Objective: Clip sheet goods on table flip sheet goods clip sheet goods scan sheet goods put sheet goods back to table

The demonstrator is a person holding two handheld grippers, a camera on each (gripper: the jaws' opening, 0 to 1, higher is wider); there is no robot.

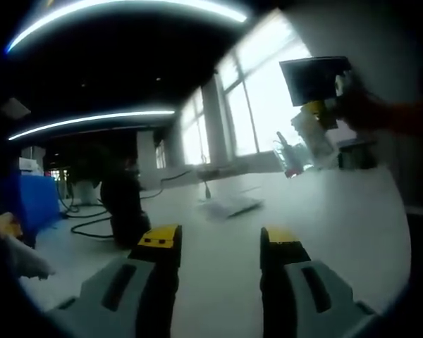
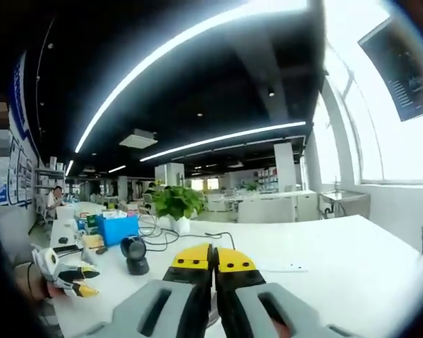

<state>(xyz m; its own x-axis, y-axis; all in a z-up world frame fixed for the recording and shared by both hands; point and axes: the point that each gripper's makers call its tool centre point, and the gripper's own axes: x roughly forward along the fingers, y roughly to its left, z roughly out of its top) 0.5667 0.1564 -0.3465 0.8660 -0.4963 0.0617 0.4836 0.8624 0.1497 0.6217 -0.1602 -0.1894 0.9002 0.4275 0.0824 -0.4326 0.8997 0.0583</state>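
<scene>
Left gripper [image 1: 220, 243] is held with jaws apart above the white table [image 1: 324, 211]; right gripper [image 2: 213, 259] — jaws pressed together — nothing visibly clamped; blue bin [image 2: 117, 229] contents are indistinct

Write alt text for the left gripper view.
The left gripper hangs open and empty over a white table, its yellow-tipped jaws spread apart. Beyond lie a pale sheet pack and a black scanner; the right gripper holds a pale sheet item up against bright windows.

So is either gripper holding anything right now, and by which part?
Left gripper is open and empty. Right gripper is shut on the pale sheet packet, pinched by its upper edge, hanging below the tips.
</scene>
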